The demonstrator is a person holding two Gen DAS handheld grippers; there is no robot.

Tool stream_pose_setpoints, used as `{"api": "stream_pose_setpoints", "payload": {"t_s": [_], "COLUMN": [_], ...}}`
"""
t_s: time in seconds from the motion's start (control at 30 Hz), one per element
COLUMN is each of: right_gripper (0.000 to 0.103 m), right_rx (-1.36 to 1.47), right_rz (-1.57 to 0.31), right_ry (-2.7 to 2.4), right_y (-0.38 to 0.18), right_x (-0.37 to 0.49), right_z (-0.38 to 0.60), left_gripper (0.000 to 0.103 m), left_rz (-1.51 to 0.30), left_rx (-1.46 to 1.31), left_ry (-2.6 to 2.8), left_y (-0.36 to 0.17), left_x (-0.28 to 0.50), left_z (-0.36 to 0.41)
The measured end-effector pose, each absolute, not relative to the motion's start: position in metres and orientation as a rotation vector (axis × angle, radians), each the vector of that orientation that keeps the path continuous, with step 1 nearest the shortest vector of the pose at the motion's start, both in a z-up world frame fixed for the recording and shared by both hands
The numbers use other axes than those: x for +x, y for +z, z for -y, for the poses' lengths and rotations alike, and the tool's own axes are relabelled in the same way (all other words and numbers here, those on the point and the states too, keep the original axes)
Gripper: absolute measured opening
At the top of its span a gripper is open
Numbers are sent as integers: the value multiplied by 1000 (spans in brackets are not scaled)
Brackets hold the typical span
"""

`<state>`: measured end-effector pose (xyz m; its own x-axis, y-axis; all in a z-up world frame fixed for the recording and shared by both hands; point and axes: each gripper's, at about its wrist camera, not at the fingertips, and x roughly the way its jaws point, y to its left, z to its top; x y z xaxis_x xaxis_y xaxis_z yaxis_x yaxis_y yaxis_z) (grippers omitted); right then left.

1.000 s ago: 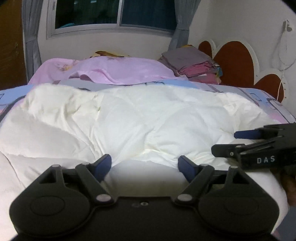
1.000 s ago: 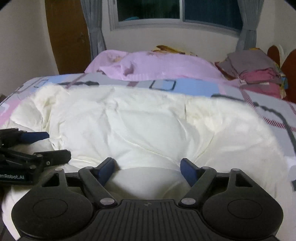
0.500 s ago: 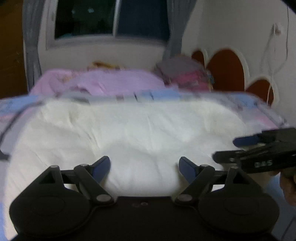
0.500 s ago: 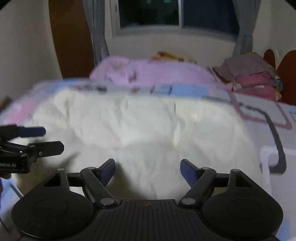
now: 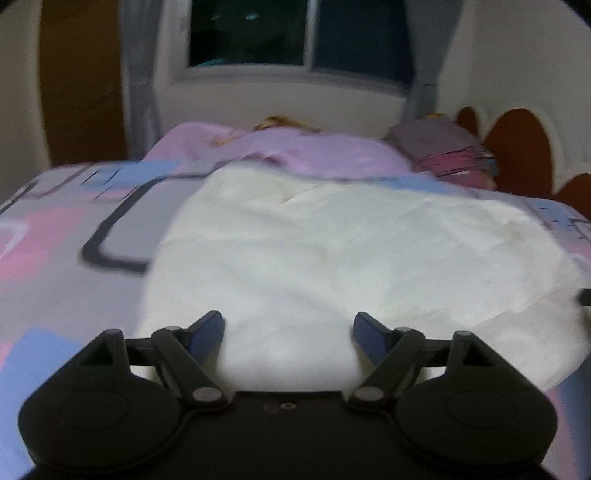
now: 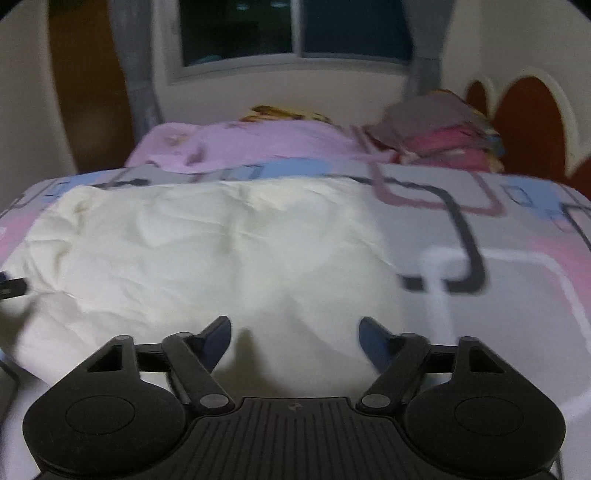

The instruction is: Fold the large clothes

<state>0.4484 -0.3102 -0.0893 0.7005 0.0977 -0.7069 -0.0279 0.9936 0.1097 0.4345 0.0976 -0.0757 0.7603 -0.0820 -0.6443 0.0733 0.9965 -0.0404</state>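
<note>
A large cream-white padded garment (image 5: 332, 251) lies spread on the bed, also in the right wrist view (image 6: 207, 258). My left gripper (image 5: 288, 332) is open and empty, above the garment's near left part. My right gripper (image 6: 295, 334) is open and empty, above the garment's near right part. The tip of the left gripper shows at the left edge of the right wrist view (image 6: 11, 288). A sliver of the right gripper shows at the right edge of the left wrist view (image 5: 585, 297). Both views are blurred.
The bed has a grey, pink and blue patterned sheet (image 5: 74, 236). A lilac blanket (image 5: 295, 151) lies at the far side. A pile of folded clothes (image 6: 436, 129) sits at the far right by the brown headboard (image 6: 532, 125). A window (image 5: 295, 33) and wall are behind.
Both grippers have pulled back and up from the garment and moved apart sideways. More patterned sheet shows beside the garment. Each now sees only the tip of the other.
</note>
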Motion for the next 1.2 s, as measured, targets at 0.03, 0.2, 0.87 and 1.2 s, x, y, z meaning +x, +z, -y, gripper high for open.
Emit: {"api": "stream_pose_setpoints", "payload": {"t_s": [0.03, 0.2, 0.87, 1.2], "right_gripper": [56, 55, 61, 65], "right_rx": [100, 146, 189, 221], "right_rz": [-814, -862, -839, -746], "right_ry": [62, 58, 54, 108], "right_y": [-93, -117, -91, -62], "right_x": [451, 455, 445, 422], "right_z": [315, 319, 330, 316], "left_gripper": [77, 80, 94, 84], "left_rz": [-721, -749, -750, -760], "left_rx": [-24, -36, 38, -234], "left_ry": [-70, -65, 0, -5], "left_y": [-80, -94, -80, -73], "left_x": [436, 441, 429, 376], "left_z": [-104, -112, -103, -133]}}
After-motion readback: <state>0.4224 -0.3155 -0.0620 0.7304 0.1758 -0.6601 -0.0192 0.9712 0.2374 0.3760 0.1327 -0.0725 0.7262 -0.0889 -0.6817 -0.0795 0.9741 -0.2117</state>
